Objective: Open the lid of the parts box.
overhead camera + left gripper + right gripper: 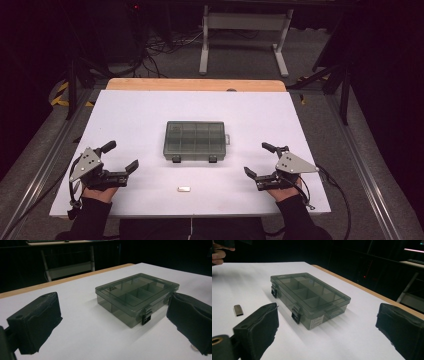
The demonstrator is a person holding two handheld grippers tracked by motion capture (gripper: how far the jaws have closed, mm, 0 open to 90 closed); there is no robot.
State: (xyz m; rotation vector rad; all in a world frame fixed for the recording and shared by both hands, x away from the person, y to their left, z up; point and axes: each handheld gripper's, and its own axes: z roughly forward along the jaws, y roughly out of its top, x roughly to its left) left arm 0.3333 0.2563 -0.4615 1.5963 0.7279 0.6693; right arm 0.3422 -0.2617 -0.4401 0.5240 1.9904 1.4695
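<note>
Both grippers rest on the white table top (125, 115) with their black padded jaws spread wide and nothing between them. The left gripper (121, 156) sits near the front left corner, the right gripper (260, 160) near the front right corner, each in a hand coming over the front edge. Between them, at the middle of the board, lies the smoky transparent plastic compartment box (195, 140), its lid shut and its two black latches (295, 315) facing the front edge. A small silvery flat metal piece (184, 189) lies apart from the box, near the front edge, touched by neither gripper.
</note>
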